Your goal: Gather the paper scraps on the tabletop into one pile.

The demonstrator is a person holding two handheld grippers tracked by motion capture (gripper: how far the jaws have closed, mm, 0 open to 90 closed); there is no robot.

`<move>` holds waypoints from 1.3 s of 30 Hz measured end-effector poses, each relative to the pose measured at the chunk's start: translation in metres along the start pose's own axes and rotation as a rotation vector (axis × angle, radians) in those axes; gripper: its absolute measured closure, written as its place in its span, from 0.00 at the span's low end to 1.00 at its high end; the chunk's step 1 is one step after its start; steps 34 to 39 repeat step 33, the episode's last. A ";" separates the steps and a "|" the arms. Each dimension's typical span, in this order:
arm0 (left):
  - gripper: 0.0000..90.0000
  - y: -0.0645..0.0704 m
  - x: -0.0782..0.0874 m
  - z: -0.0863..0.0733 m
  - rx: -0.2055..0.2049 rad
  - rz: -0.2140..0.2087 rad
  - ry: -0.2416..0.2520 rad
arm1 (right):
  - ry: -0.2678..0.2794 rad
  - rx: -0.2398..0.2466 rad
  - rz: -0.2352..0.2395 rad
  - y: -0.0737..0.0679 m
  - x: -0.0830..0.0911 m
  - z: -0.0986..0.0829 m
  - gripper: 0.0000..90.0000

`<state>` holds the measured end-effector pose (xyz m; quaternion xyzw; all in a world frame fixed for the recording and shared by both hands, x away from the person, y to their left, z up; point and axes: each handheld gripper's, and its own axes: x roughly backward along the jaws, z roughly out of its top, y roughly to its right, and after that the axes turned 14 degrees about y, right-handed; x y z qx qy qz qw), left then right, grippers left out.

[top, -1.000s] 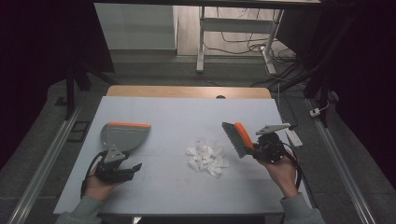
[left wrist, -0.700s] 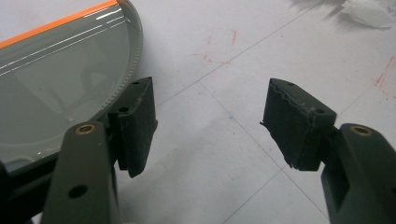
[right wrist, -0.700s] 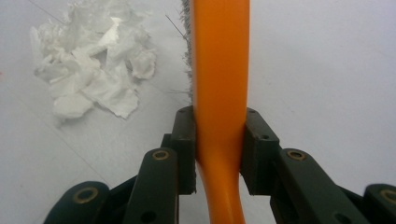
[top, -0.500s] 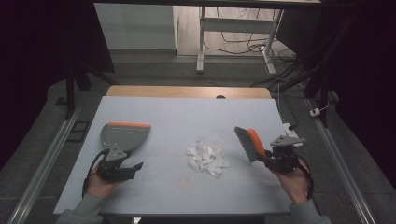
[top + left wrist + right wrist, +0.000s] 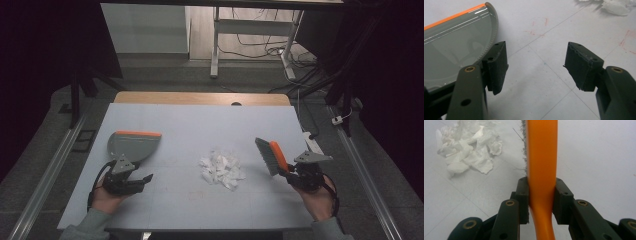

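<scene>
High view
- Table: pale grey table [image 5: 200, 125], wood strip along far edge.
- Paper: heap of white paper scraps [image 5: 221, 169] abt mid-table, nearer the person's side.
- Dustpan: grey dustpan [image 5: 132, 146] w/ orange lip, flat on table at left, lip pointing away from person.
- L gripper: left gripper [image 5: 141, 180] in person's hand, just behind dustpan on near side, jaws pointing right; not touching the paper, well apart from it.
- R gripper: right gripper [image 5: 288, 176] at right, grey 3-cornered plate on top.
- Brush: orange-handled brush [image 5: 270, 155] held by R gripper, grey bristles facing left twd the heap; near the heap, small gap btwn them.

Left gripper view
- Jaws: wide apart, nothing btwn them, bare table in the gap.
- L gripper: left gripper [image 5: 535, 67] sits low over table.
- Dustpan: dustpan [image 5: 454, 47] at left, curved rim just beside left-hand jaw; touching or not, can't tell.
- Paper: bit of the scraps [image 5: 615, 6] at top right, well apart from jaws.

Right gripper view
- Jaws: closed tight on orange handle, pads pressing both sides.
- R gripper: right gripper [image 5: 541, 200] w/ brush [image 5: 541, 152] running straight up from the jaws.
- Bristles: grey fringe on left side of handle, facing the heap.
- Paper: scraps [image 5: 469, 150] at upper left, near bristles, not touching.
</scene>
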<state>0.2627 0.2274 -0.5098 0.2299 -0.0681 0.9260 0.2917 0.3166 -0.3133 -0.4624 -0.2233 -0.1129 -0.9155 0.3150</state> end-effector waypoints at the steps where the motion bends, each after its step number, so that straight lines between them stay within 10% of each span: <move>1: 0.40 0.000 0.000 0.000 0.000 0.000 0.000 | -0.001 0.001 0.001 0.000 0.000 0.000 0.78; 39: 0.39 0.000 -0.001 0.000 -0.002 -0.002 0.002 | 0.014 0.015 0.022 -0.003 -0.002 0.001 0.78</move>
